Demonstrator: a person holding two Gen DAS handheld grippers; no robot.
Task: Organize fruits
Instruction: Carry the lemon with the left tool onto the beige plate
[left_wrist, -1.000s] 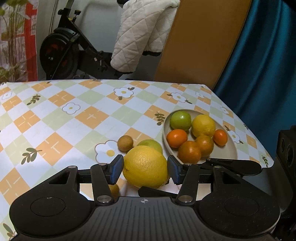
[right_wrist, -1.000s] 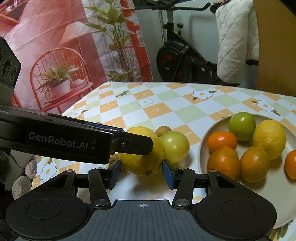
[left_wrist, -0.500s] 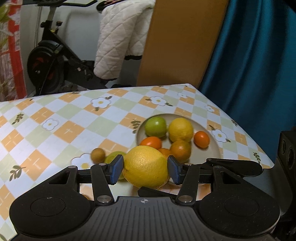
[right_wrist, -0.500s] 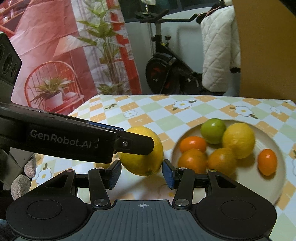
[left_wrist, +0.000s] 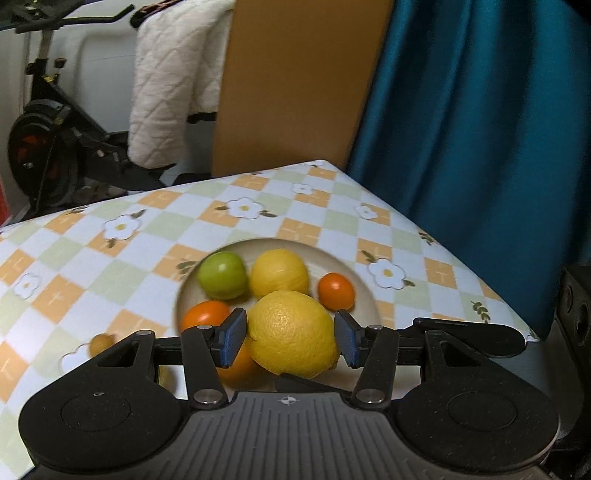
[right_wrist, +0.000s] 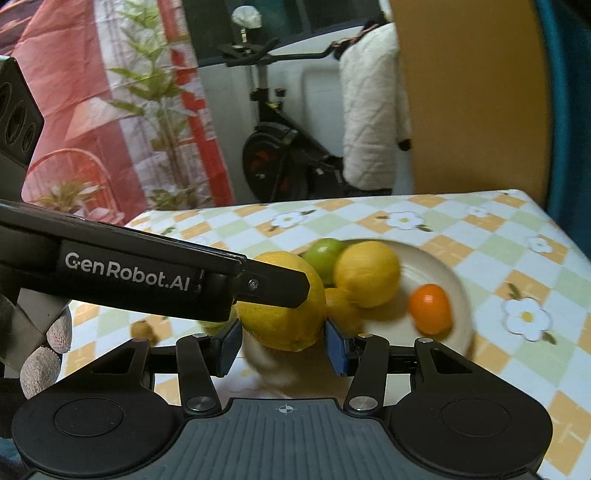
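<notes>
A large yellow lemon (left_wrist: 291, 332) hangs just above the near side of a beige plate (left_wrist: 364, 284). My left gripper (left_wrist: 291, 341) is shut on it, blue pads pressing both flanks. My right gripper (right_wrist: 282, 345) is shut on the same lemon (right_wrist: 280, 325) from another angle, and the left gripper's black finger (right_wrist: 269, 284) crosses in front of it. On the plate lie a green apple (left_wrist: 221, 275), a second lemon (left_wrist: 279, 271), a small orange fruit (left_wrist: 336, 291) and an orange (left_wrist: 205, 314). A small brown fruit (left_wrist: 101, 341) sits on the tablecloth to the left.
The checked, flowered tablecloth (left_wrist: 110, 258) ends close to the plate's right side, with a teal curtain (left_wrist: 480, 147) beyond. A brown board (left_wrist: 295, 92), a white quilted cloth (left_wrist: 173, 92) and an exercise bike (right_wrist: 280, 147) stand behind the table. A gloved hand (right_wrist: 48, 350) holds the left gripper.
Both grippers have carried the lemon to the right, from over the tablecloth beside the plate to above the plate's near side. The jaws have kept the same grip.
</notes>
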